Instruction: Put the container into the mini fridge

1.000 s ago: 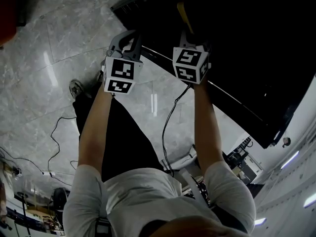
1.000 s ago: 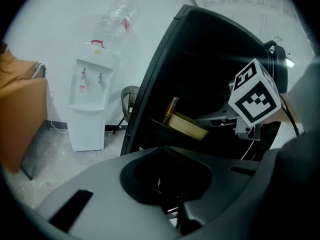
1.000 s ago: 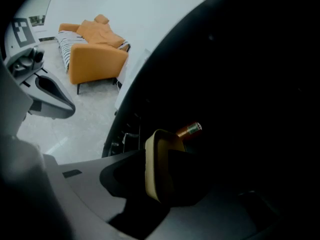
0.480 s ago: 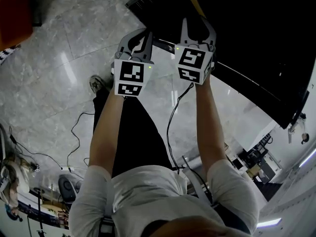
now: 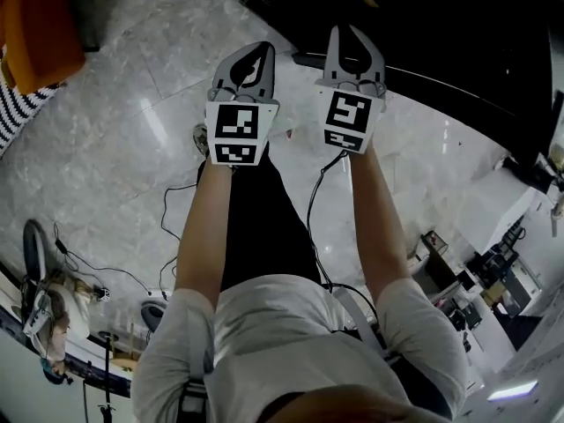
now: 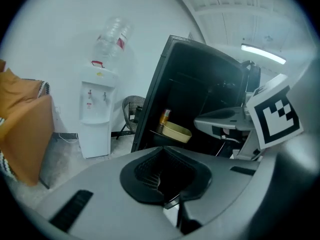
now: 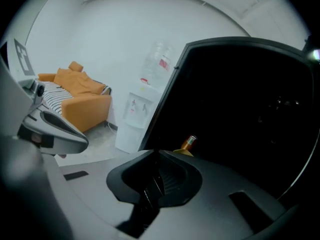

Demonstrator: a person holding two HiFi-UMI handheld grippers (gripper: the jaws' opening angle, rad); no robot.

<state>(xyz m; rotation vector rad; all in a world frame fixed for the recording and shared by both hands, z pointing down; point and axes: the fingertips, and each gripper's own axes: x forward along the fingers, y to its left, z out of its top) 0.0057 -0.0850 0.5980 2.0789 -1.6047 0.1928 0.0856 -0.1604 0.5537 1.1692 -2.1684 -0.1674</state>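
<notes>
The yellow container (image 6: 177,132) sits on a shelf inside the open black mini fridge (image 6: 200,84), beside an orange can (image 6: 165,118). In the right gripper view only the container's rim (image 7: 183,152) and the can (image 7: 188,143) show above the jaws. My left gripper (image 6: 159,181) is shut and holds nothing. The right gripper (image 7: 152,184) has just been closing, with nothing between its jaws, and they now meet. In the head view the left gripper (image 5: 261,51) and right gripper (image 5: 352,35) are held side by side in front of the fridge (image 5: 423,25), apart from it.
A white water dispenser (image 6: 97,114) with a bottle on top stands left of the fridge, a mesh chair (image 6: 131,109) between them. An orange sofa (image 7: 80,101) is further left. Cables (image 5: 176,227) trail over the marble floor by the person's legs.
Both grippers have drawn back from the fridge opening and lifted. The right gripper's jaws went from spread wide to closed, with nothing in them.
</notes>
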